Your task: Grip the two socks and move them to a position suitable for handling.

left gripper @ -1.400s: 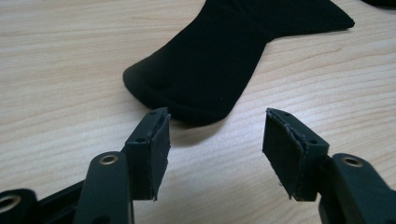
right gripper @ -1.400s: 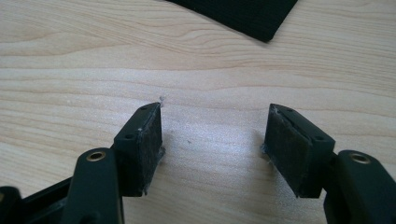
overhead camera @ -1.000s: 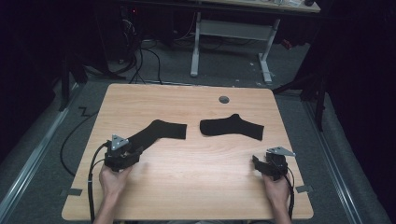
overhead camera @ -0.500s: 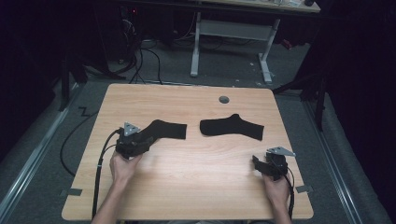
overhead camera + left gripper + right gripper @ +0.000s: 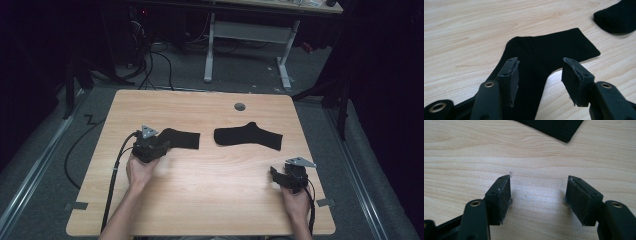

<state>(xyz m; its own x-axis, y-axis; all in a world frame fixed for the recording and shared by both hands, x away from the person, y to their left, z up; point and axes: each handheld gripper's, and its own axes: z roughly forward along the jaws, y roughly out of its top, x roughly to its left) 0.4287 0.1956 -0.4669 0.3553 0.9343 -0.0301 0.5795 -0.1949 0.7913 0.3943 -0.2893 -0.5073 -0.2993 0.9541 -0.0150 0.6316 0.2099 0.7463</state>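
While lying flat, black ribbed sock bends at heel.

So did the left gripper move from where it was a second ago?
Yes. The left gripper has slid up the table, away from the near edge, and now sits over the left sock.

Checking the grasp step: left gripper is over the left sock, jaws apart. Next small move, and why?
Probably lower the left gripper and close on the left sock. Its jaws stand open astride the sock's narrow middle, pads not pressing the fabric, which lies flat on the table. The right gripper is open above bare wood, near the other sock.
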